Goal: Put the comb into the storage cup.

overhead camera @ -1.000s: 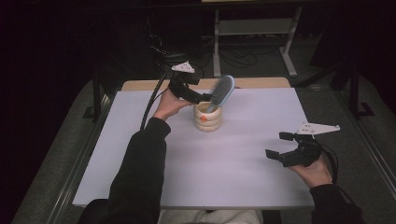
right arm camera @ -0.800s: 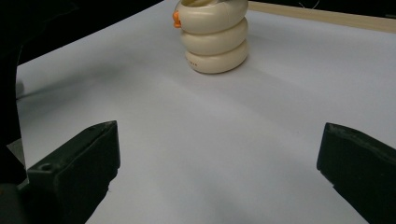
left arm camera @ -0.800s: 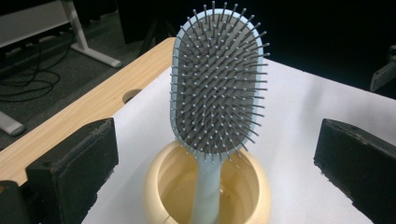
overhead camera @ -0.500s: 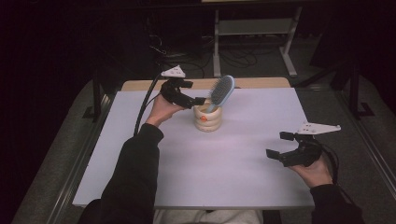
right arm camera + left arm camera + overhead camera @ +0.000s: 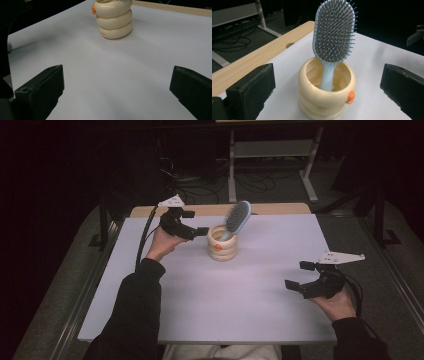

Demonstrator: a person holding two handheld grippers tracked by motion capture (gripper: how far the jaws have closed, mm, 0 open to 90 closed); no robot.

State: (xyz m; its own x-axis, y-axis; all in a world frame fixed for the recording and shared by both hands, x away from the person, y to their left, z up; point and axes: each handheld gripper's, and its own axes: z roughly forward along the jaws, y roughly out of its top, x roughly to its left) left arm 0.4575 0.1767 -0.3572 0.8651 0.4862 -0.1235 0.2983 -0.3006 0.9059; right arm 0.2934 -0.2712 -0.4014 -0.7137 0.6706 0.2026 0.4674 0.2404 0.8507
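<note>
— Start near the person: how is the right hand set?

— The right gripper [image 5: 306, 278] rests low at the near right part of the white table [image 5: 260, 310], palm under it, jaws spread wide and holding nothing. In the right gripper view its two black jaws frame bare table, with the holder well ahead.

— And the left?

— The left forearm reaches farther forward, sleeve dark, hand raised. The left gripper [image 5: 192, 224] sits just left of the cream ringed holder [image 5: 222, 243], jaws pointing at it and spread apart, touching nothing.

— Count things for me.

— One holder, near the table's far middle, with a small orange knob [image 5: 350, 97]. One pale blue hairbrush [image 5: 334, 32] stands in it, handle down, bristled head leaning above the rim. Two grippers. Beyond the white sheet runs one wooden table edge [image 5: 280, 208].
</note>
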